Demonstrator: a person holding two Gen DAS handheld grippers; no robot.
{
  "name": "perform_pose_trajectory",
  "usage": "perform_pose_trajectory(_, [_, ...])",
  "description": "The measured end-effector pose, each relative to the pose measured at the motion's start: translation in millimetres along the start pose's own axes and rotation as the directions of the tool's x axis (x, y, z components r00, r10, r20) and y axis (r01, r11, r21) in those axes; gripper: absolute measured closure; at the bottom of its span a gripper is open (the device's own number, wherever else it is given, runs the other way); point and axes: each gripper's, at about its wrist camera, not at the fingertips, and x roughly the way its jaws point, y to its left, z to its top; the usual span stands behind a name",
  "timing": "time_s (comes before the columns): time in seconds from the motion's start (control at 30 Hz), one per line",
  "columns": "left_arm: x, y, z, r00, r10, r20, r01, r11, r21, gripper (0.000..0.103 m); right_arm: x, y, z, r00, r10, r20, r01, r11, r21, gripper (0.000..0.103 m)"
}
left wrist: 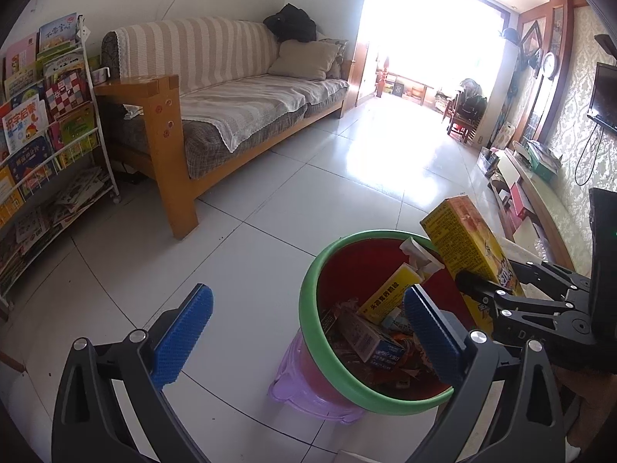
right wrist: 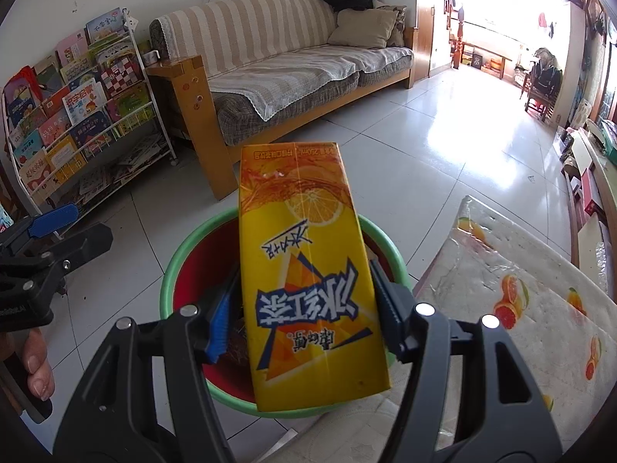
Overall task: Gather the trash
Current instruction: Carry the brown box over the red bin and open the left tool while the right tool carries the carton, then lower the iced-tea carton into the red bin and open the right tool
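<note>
Fingers on the right gripper (right wrist: 304, 322) are clamped on a yellow drink carton (right wrist: 308, 270), pads pressing both long sides, print upside down in that view. Carton sits above the green-rimmed red bin (left wrist: 308, 308), tilted, its far end past the rim. Left gripper (left wrist: 308, 332) has its fingers wide apart, nothing between the blue pads; its right finger (left wrist: 432, 335) hangs over the bin mouth, the left one over bare floor tile (left wrist: 239, 254). Bin stands on a purple plastic stool (left wrist: 293, 382) and already holds boxes and wrappers (a yellow medicine box (left wrist: 385, 297) on top). Fruit-print tablecloth (right wrist: 520, 308) lies just beside the bin. Sofa (left wrist: 239, 88) and book rack (left wrist: 50, 123) sit well back.
</note>
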Motion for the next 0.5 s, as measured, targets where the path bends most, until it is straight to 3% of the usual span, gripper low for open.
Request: perform_pose_trajectory(0.5, [0.9,36.0,-22.2,0.999,0.007,-0.036,-0.009,0.999,-0.046,0.008,61.6,44.4,-6.5,0.991,0.003,-0.13,-0.018,0.994,-0.111,0.042])
